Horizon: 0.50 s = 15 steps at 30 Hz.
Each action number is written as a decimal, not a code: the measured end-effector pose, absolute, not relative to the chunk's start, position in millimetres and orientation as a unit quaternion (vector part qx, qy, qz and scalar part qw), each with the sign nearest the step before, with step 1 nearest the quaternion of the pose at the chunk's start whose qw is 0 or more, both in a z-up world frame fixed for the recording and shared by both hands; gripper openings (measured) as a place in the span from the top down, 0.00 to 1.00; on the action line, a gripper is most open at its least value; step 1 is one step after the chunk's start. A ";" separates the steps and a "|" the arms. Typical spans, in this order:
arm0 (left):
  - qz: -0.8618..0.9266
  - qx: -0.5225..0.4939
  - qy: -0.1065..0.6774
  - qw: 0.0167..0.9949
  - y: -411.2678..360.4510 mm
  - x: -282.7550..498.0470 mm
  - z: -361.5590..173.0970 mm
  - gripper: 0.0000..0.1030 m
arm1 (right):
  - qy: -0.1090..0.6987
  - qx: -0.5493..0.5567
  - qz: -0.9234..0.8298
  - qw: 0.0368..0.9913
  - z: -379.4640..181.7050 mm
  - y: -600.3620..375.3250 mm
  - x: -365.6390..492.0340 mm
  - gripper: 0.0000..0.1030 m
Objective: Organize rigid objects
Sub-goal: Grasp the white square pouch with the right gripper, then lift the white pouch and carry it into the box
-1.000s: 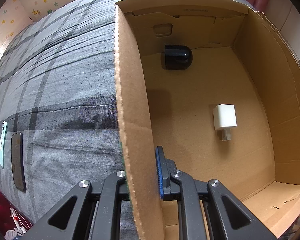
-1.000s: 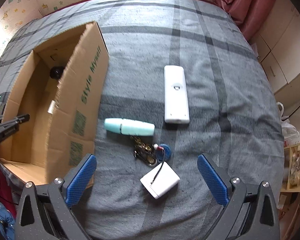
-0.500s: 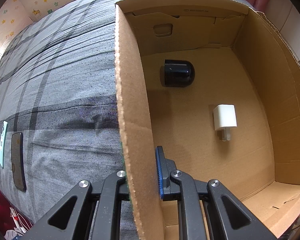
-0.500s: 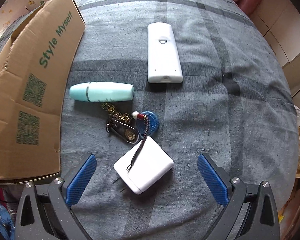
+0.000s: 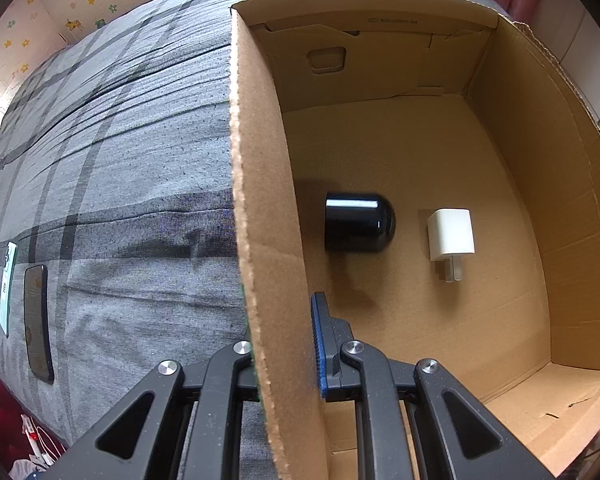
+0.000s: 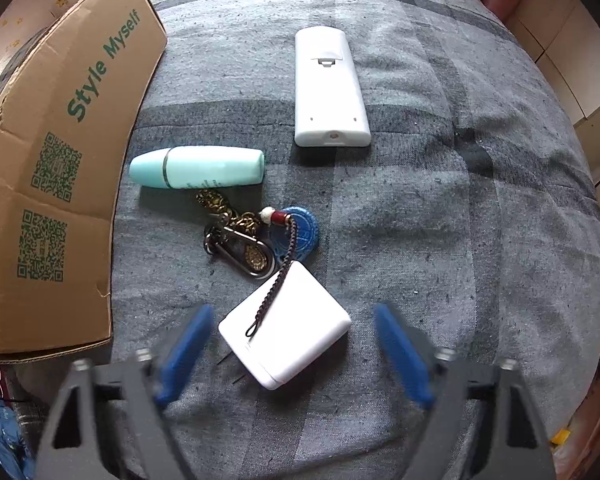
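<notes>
My left gripper (image 5: 284,344) is shut on the near left wall of the cardboard box (image 5: 260,208). Inside the box lie a black rounded cylinder (image 5: 358,222) and a white plug adapter (image 5: 450,236). In the right wrist view, my right gripper (image 6: 296,356) is open, its blurred blue fingers on either side of a white square charger (image 6: 288,332) on the grey bedcover. A keyring with a blue tag (image 6: 260,236), a mint green tube (image 6: 198,168) and a white remote (image 6: 328,88) lie beyond it.
The box's outer wall (image 6: 60,168) stands at the left of the right wrist view. A dark phone (image 5: 38,320) and a pale green strip (image 5: 7,284) lie on the bedcover (image 5: 120,160) left of the box.
The black cylinder has rolled toward me inside the box. My right gripper has moved down and forward over the white charger, and its fingers have narrowed around it.
</notes>
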State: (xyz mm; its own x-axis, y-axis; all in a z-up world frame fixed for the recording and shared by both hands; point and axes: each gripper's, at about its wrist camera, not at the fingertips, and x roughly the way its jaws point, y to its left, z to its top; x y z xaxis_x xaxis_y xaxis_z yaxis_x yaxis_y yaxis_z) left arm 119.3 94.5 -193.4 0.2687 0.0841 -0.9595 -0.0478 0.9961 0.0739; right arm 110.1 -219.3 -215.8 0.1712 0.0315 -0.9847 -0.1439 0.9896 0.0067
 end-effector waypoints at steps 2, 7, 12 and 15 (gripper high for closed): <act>0.041 0.015 0.603 0.796 94.7 119.2 -193.4 0.87 | 0.641 -0.041 0.056 0.764 -212.4 -219.8 105.9 0.35; 0.041 0.014 0.603 0.796 94.9 119.6 -194.1 0.87 | 0.641 -0.041 0.054 0.765 -208.2 -218.5 104.0 0.35; 0.041 0.015 0.603 0.796 94.8 118.7 -193.3 0.87 | 0.639 -0.039 0.059 0.766 -197.7 -217.6 102.3 0.35; 0.042 0.016 0.604 0.796 94.2 118.5 -192.9 0.87 | 0.636 -0.041 0.059 0.768 -190.4 -216.4 101.6 0.35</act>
